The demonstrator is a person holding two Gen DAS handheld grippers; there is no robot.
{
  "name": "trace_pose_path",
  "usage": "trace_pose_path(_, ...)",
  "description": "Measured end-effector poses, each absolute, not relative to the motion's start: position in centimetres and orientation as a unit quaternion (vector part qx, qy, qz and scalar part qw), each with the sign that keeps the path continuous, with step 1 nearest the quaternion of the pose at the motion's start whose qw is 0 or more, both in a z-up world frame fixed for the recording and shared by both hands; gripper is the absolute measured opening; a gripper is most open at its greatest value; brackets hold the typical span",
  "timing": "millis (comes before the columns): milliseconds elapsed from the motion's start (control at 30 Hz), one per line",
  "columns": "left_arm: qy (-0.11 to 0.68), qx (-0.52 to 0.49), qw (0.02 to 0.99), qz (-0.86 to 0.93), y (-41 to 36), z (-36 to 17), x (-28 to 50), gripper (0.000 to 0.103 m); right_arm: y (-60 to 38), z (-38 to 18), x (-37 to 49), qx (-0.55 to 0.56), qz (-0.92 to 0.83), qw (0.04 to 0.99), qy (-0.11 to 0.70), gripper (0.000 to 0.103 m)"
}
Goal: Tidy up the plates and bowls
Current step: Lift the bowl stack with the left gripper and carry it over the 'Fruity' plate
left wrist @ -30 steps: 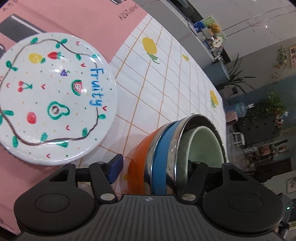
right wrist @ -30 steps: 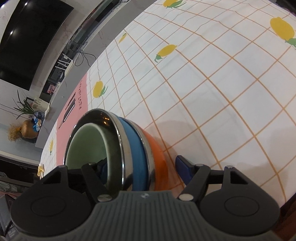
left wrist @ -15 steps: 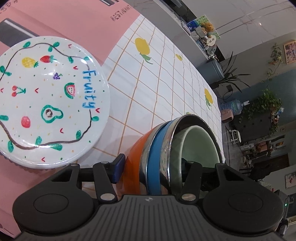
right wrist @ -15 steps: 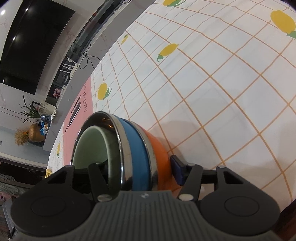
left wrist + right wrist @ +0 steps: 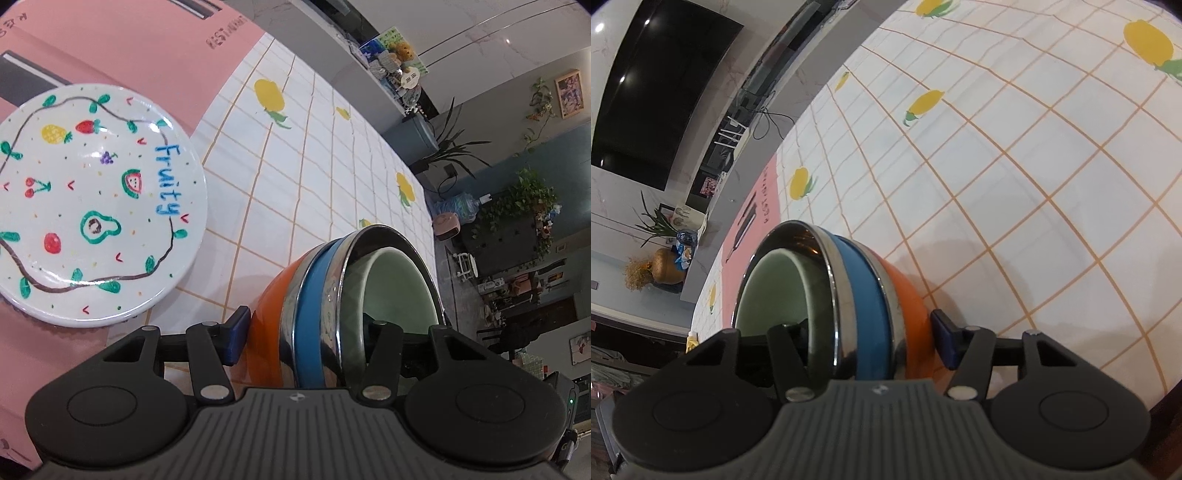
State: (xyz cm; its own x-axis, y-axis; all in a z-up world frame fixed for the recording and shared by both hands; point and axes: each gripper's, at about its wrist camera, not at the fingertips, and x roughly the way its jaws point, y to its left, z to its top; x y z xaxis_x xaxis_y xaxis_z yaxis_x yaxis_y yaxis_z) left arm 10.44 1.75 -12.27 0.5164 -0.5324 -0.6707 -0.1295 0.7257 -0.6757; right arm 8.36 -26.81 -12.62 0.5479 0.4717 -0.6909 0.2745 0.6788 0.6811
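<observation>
Both of the 2 fisheye views sit just behind their tongs, angled down at the table (image 5: 303,177) from very close. They share the nested bowl stack (image 5: 317,310) (image 5: 864,295), seen from opposite sides; only the left view takes in the fruit plate (image 5: 92,199).

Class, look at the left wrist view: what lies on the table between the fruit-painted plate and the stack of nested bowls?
Nothing stands there: between the plate and the stack of bowls only bare checked tablecloth shows, as seen in the left wrist view.
</observation>
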Motion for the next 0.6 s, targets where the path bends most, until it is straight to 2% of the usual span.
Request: trace_pose_path(600,0.433,-0.360,0.820,-0.097,6.5,-6.9,8.9,0.058,-22.6,-8.1,9.1,0.378,0.127,0.797,0.454,0.057)
